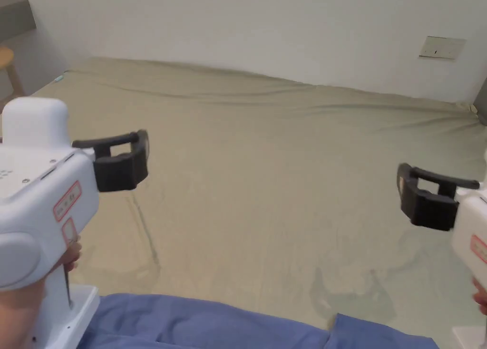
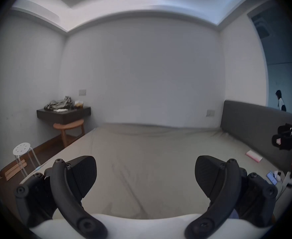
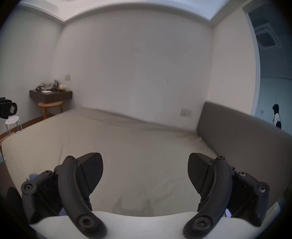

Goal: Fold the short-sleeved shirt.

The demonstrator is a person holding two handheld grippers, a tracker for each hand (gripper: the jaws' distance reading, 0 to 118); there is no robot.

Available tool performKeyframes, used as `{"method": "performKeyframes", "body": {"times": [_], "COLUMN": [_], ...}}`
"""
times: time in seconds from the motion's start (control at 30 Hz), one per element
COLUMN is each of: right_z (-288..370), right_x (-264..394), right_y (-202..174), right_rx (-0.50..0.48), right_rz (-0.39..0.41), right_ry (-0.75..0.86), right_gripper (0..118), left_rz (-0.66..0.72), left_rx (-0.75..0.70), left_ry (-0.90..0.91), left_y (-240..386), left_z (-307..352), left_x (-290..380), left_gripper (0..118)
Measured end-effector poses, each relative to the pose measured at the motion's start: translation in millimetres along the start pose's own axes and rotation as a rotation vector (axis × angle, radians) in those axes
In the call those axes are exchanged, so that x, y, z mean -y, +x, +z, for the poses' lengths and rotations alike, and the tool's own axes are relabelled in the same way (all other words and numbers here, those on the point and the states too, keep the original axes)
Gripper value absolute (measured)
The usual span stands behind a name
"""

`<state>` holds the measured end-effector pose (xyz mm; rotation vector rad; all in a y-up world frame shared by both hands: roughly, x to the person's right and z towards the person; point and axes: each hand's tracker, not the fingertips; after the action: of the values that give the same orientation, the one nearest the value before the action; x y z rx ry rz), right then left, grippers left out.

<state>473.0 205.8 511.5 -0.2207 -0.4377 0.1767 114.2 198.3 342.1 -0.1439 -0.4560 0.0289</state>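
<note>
A blue shirt (image 1: 214, 324) lies bunched on the near edge of the bed (image 1: 266, 183), which has an olive-beige sheet. Only the shirt's upper part is in the head view. My left gripper (image 1: 141, 157) hovers above the sheet at the left, beyond the shirt and apart from it. Its jaws stand wide apart with nothing between them, as its own view shows (image 2: 145, 172). At the right my right gripper (image 1: 404, 193) also hangs over bare sheet, open and empty (image 3: 145, 168). Each gripper sees the other off to its side: the right gripper (image 2: 283, 142) and the left gripper (image 3: 7, 108).
A grey headboard (image 2: 253, 122) runs along the bed's right side. A pink item (image 2: 253, 156) and a phone (image 2: 271, 177) lie near it. Left of the bed stand a wooden stool (image 2: 69, 127), a white stool (image 2: 22, 150) and a dark shelf (image 2: 64, 113). A person (image 2: 279, 101) stands far off.
</note>
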Motion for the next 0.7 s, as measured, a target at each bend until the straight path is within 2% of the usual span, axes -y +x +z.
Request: {"method": "performKeyframes", "body": {"times": [0.07, 0.1, 0.17, 0.2, 0.23, 0.27, 0.3, 0.4, 0.5, 0.7], "right_z": [7, 11, 15, 16, 17, 18, 20, 26, 27, 24], "right_x": [-7, -9, -8, -7, -5, -2, 1, 5, 4, 2], "right_y": [-22, -33, -49, -57, -65, -72, -77, -82, -84, -75], "right_rx": [0.01, 0.003, -0.042, -0.061, -0.059, -0.037, -0.034, -0.045, -0.007, 0.046], "right_rz": [0.025, 0.03, 0.046, 0.058, 0.063, 0.078, 0.08, 0.082, 0.124, 0.107], "right_ry": [0.022, 0.031, 0.051, 0.051, 0.057, 0.072, 0.085, 0.105, 0.116, 0.131], "right_gripper": [100, 90, 55, 45, 45, 22, 2, 2, 2, 2], "left_rz": [-0.044, -0.074, -0.114, -0.115, -0.117, -0.123, -0.134, -0.185, -0.201, -0.241], "left_rx": [-0.002, -0.009, -0.02, -0.015, -0.008, -0.002, -0.006, -0.081, -0.048, -0.026], "left_ry": [0.044, 0.065, 0.09, 0.086, 0.085, 0.093, 0.1, 0.176, 0.18, 0.14], "left_y": [18, 29, 42, 50, 56, 61, 64, 78, 85, 90], "left_z": [7, 12, 14, 17, 19, 19, 18, 24, 26, 14], "left_x": [-6, -5, 0, 3, 6, 10, 13, 22, 17, 15], "left_gripper": [103, 89, 53, 53, 47, 35, 18, 0, 0, 0]}}
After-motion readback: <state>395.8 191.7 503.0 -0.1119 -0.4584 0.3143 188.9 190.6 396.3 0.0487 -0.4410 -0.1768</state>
